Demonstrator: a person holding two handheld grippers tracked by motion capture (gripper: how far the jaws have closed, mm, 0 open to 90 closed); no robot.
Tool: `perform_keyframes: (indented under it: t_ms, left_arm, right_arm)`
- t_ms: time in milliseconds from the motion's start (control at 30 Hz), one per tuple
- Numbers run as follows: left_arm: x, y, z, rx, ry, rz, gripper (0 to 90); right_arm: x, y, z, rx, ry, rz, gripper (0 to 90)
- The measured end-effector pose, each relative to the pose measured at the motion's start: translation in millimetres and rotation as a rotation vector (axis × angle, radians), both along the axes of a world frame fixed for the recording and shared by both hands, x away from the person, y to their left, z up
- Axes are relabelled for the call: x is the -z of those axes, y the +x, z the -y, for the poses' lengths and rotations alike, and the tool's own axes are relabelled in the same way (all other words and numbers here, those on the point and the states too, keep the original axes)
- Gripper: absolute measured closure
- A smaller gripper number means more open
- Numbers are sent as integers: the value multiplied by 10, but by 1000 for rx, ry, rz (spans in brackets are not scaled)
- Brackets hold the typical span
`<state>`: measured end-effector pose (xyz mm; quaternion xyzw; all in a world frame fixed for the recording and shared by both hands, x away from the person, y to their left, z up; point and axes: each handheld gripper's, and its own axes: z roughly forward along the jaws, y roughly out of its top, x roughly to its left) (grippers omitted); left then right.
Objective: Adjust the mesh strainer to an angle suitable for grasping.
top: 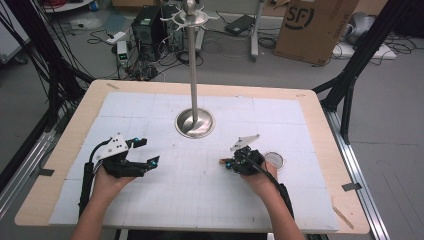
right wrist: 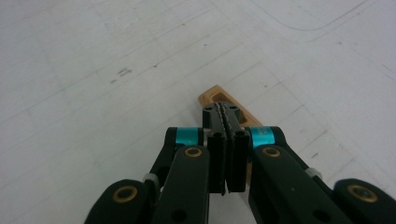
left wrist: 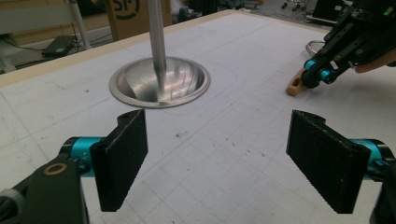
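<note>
The small tan wooden piece (right wrist: 218, 96), flat with a rounded end and a slot cut through it, is clamped between the pressed-together jaws of the right gripper (right wrist: 226, 112), low over the white gridded mat (top: 210, 190) right of centre. The right gripper view shows the slot and grain; from the left gripper view the piece (left wrist: 295, 86) pokes out beneath that gripper (left wrist: 312, 78) as a rounded stub. The left gripper (left wrist: 215, 158) has its jaws spread wide with nothing between them, on the mat's near left. The polished steel stand (top: 194, 122), a round base and tall pole, rises far centre, and a small round metal lid (top: 274, 160) lies just right of the right gripper
</note>
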<state>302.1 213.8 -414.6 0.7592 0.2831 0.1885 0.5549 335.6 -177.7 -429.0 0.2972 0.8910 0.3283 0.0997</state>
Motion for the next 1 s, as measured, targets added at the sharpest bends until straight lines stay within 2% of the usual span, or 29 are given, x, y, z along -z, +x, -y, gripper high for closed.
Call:
perform_keyframes:
  t_ms: [133,533,1000]
  left_arm:
    - [-3,2,-9,-3,-5,1,212]
    - [-2,5,-14,-2,-5,-2,212]
    - [2,8,-14,-4,1,-4,212]
  right_arm:
    - [21,112,-26,23,-21,-1,897]
    - [-32,390,-71,81,-5,-8,897]
    - [-11,487,-10,127,14,-16,896]
